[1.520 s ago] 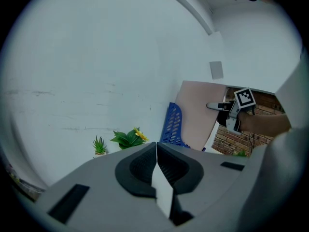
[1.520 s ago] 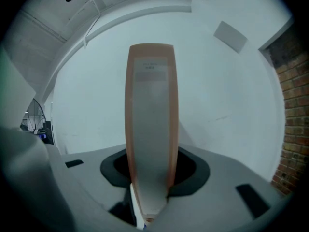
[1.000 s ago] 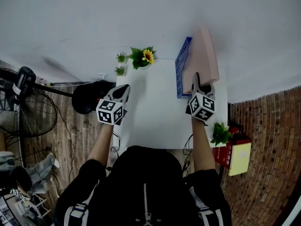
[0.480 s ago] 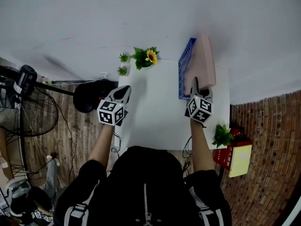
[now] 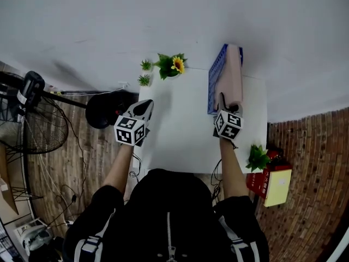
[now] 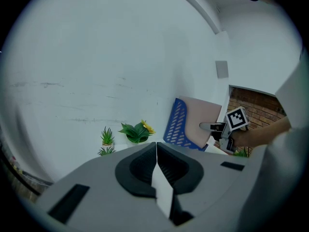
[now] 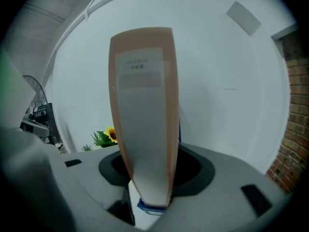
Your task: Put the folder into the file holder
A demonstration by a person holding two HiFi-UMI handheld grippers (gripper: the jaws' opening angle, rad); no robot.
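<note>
The right claw (image 5: 223,101) is letting go now. Its jaws are spreading, and the near edge of the pink folder (image 5: 233,75) is between them, with the pads looking clear of it. A second ago that folder was leaning out over the top of the blue file holder (image 5: 212,86). Now it stands nearly upright inside it, straight ahead of the right claw. In the right gripper view the folder's spine rises dead centre from between the jaws. I judge the folder to be seated and the task all but done, with only a clean pull-back of the claw left. The risk I see is dragging the folder back out if a pad catches it.

The left claw (image 5: 146,106) hovers well off to the side. Its jaws are pressed together with nothing in them, and it plays no part here.

The white desk (image 5: 180,130) is bare between the two claws. Ahead of the left claw, at the desk's far edge, sits a sunflower plant (image 5: 173,65) with two small green tufts (image 5: 144,73) beside it. A plain white wall (image 5: 163,15) fills everything beyond both claws. Out past the left claw a fan (image 5: 32,130) stands on a wooden floor (image 5: 82,162). Behind and outside the right claw there is a brick wall (image 5: 311,190), another green plant (image 5: 256,156) and a red and yellow item (image 5: 275,182).
</note>
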